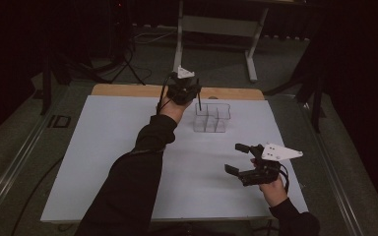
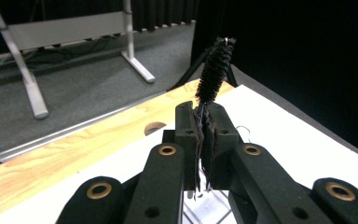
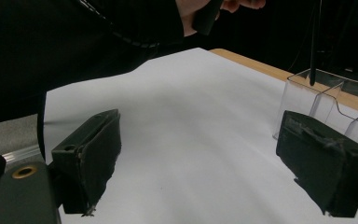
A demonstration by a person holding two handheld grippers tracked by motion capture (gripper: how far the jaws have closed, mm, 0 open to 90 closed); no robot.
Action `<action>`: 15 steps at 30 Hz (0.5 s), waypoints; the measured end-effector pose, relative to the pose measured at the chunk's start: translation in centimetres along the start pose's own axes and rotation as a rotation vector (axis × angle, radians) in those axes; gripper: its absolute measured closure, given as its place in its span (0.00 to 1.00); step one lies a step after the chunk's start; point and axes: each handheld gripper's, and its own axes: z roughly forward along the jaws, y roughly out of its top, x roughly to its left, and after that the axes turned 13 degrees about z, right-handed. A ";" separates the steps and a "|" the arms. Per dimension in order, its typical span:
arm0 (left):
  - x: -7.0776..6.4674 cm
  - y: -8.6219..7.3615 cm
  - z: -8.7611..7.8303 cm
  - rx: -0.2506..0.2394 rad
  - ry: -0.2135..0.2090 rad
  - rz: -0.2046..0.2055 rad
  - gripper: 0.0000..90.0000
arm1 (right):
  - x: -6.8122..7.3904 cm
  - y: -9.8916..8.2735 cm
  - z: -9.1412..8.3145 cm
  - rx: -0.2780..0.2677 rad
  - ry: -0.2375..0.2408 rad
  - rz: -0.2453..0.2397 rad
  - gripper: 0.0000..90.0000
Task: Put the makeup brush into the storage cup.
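The left gripper (image 1: 195, 98) pinches a black bristle brush (image 2: 216, 70) between closed fingers, its thin handle dipping into the clear divided organizer (image 1: 212, 118) at the tabletop's (image 1: 103, 147) far side. Nearer, right gripper (image 1: 237, 158) hovers, fingers wide, empty.

A grey metal frame (image 1: 215, 24) with 2 legs stands on the grey floor (image 1: 10, 142) beyond the desk's far edge; dark cables (image 1: 128, 66) lie far left.

Left gripper (image 1: 197, 101) over clear organizer (image 1: 212, 118); right gripper (image 1: 236, 158) agape.
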 end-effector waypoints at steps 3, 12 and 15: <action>0.1 -0.5 0.4 0.019 -0.012 -0.019 0.96 | 0.0 0.0 0.0 0.002 0.001 0.000 0.15; -0.3 -1.4 1.5 0.059 -0.057 -0.028 0.95 | 0.0 -0.1 0.1 0.010 0.004 0.000 0.15; -0.2 -1.5 1.9 0.076 -0.086 -0.050 0.64 | 0.0 0.0 0.1 0.008 0.006 0.000 0.15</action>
